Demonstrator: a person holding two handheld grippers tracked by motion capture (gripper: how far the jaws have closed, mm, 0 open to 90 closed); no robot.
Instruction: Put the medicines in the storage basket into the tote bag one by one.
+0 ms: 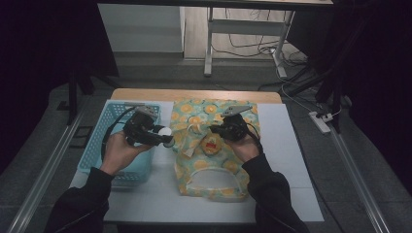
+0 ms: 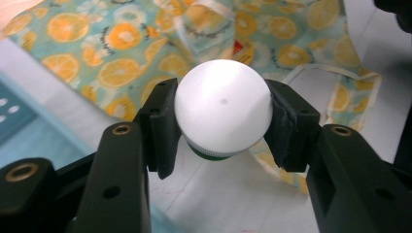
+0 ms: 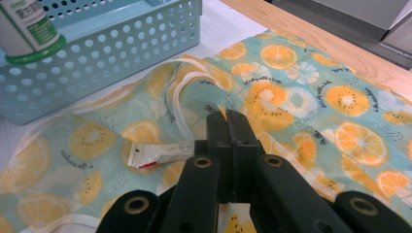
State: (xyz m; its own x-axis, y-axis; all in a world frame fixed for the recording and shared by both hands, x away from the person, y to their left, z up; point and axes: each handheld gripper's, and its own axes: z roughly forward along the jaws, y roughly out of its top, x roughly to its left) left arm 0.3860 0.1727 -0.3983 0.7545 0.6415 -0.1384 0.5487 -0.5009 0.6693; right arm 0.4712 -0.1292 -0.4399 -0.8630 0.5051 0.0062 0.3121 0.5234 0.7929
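Squarely between the left gripper's (image 2: 221,133) jaws sits the white bottle (image 2: 222,115).

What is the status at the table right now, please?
Left tongs shut on white round-capped bottle, between blue perforated plastic basket and orange-slice print fabric bag. Right tongs shut, pinching the bag's fabric. Nothing blocking.

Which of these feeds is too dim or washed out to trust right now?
High view: dim and murky, surroundings nearly black, the orange-print fabric bag muted. Left gripper view: bright, the white round-topped bottle held in the left tool nearly washed out, cloth behind it soft. Right gripper view: evenly lit, the print and the light blue perforated plastic basket crisp, the shut right tool dark.
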